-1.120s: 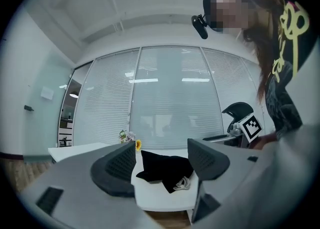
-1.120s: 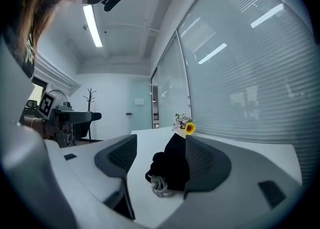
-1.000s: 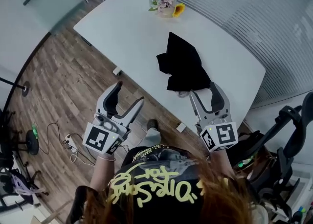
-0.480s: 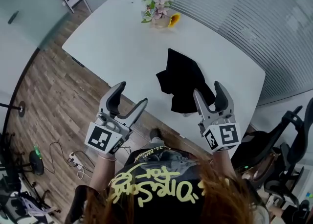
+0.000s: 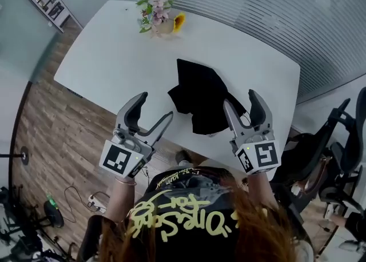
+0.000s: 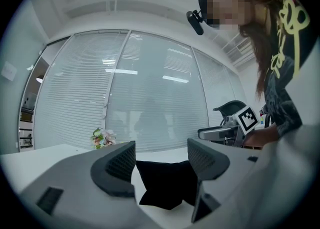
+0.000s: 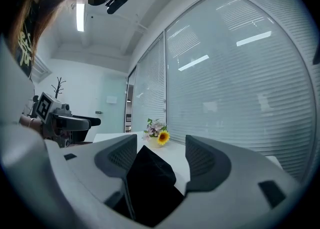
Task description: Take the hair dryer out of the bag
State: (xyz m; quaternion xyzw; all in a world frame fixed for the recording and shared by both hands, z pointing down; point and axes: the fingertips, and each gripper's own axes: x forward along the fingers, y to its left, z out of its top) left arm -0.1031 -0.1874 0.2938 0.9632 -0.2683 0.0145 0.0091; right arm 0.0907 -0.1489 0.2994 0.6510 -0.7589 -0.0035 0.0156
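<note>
Your white tabletop (image 5: 108, 55) runs from 10 o'clock across to 3 o'clock. At its far edge, at 12 o'clock, stands a small bunch of pale flowers (image 5: 154, 14) with one yellow sunflower (image 5: 178, 22) touching its right side. Behind it, from 12 to 2 o'clock, you have a glass wall covered by closed blinds (image 5: 257, 15). A shelf unit (image 5: 46, 0) sits at 10 o'clock. Wood-plank floor (image 5: 57, 135) fills 8 to 9 o'clock, with cables (image 5: 86, 197) lying at 7 o'clock. Black office chairs (image 5: 359, 129) stand at 3 to 4 o'clock.
</note>
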